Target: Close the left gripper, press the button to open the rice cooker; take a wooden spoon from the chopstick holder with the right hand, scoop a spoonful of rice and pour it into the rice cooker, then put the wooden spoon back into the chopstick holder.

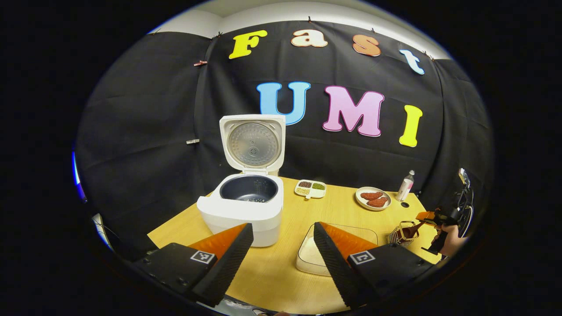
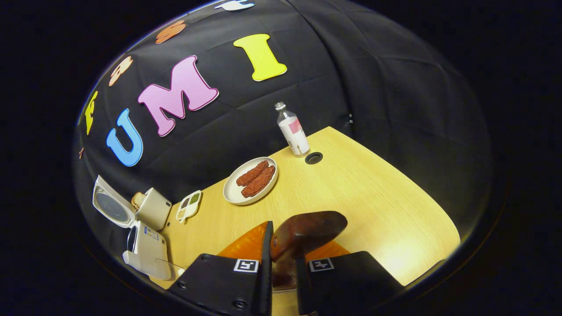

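Pale wooden desk (image 1: 281, 272) under black cloth, rice cooker (image 1: 246, 206) standing open. Right tongs (image 2: 281, 263) clamped on wooden spoon (image 2: 307, 230), bowl uppermost, just above chopstick holder (image 1: 401, 235). Left tongs (image 1: 283, 259) spread, empty. Risk: handle snagging the holder's wires, tipping it; a slanted grip spilling rice later. Handle hidden between fingers; rice tray (image 1: 307, 259) half covered.

No readable writing anywhere. The bottle (image 2: 293, 131) beside the plate (image 2: 250, 180) carries a pink and white label too small to read; each claw wears a square black-and-white marker (image 1: 202, 256), a pattern without letters.
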The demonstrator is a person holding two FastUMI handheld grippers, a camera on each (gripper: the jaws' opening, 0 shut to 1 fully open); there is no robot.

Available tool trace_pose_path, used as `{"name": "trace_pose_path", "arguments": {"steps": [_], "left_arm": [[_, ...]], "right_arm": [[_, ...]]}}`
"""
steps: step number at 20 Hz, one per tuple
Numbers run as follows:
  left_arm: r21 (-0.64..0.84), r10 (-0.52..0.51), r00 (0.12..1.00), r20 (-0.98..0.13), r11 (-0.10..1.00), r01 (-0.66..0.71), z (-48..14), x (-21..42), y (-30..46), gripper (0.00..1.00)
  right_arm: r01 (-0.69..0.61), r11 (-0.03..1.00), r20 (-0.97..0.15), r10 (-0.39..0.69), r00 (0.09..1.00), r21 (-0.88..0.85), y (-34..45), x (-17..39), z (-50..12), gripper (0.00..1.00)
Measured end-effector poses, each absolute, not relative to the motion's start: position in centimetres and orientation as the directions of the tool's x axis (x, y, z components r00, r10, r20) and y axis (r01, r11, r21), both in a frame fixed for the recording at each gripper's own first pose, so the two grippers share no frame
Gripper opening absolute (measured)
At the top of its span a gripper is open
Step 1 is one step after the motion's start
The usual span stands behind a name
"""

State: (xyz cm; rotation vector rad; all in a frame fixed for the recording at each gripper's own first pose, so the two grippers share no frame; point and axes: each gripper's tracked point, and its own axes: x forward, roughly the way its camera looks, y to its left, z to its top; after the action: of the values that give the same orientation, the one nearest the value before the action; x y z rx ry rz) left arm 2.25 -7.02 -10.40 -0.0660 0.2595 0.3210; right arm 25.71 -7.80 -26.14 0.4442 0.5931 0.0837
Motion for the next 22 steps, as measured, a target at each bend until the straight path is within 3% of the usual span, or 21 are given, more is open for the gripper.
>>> {"name": "trace_pose_path", "arguments": {"steps": [5,6,13,14,16,17,19,20,22], "left_arm": [[-0.037,0.271,0.929,-0.253,0.957,-0.289,-10.2,2.6,-6.7,0.95],[-0.038,0.265,0.932,-0.247,0.958,-0.283,-10.0,2.6,-6.4,0.95],[-0.072,0.237,0.945,-0.226,0.963,-0.258,-10.1,2.2,-2.4,0.95],[-0.060,0.239,0.944,-0.227,0.964,-0.258,-10.3,2.1,-1.6,0.95],[0.023,0.232,0.953,-0.196,0.972,-0.232,-9.8,2.1,-0.4,0.96],[0.042,0.215,0.958,-0.189,0.977,-0.211,-9.5,2.2,0.1,0.95],[-0.013,0.147,0.973,-0.178,0.988,-0.152,-8.8,2.6,0.1,0.95],[-0.043,0.113,0.979,-0.167,0.992,-0.122,-8.4,2.8,-0.1,0.95],[-0.055,0.079,0.984,-0.159,0.995,-0.089,-8.4,3.3,0.4,0.95]], "right_arm": [[0.019,0.922,-0.496,0.190,0.847,0.386,-7.5,25.5,-23.4,0.15],[0.016,0.924,-0.489,0.186,0.852,0.381,-7.5,25.5,-22.4,0.20],[0.052,0.905,-0.413,0.141,0.900,0.423,-6.7,24.1,-14.0,0.20],[0.052,0.903,-0.403,0.139,0.905,0.427,-6.2,23.7,-12.9,0.15],[0.048,0.897,-0.385,0.141,0.912,0.440,-4.6,22.5,-11.1,0.20],[0.043,0.893,-0.379,0.146,0.914,0.448,-3.5,21.9,-10.5,0.24],[0.028,0.881,-0.374,0.172,0.912,0.472,-0.9,20.5,-9.8,0.15],[0.018,0.876,-0.369,0.184,0.911,0.482,0.5,19.9,-9.5,0.20],[-0.004,0.877,-0.365,0.205,0.908,0.481,3.1,18.9,-9.6,0.20]]}}
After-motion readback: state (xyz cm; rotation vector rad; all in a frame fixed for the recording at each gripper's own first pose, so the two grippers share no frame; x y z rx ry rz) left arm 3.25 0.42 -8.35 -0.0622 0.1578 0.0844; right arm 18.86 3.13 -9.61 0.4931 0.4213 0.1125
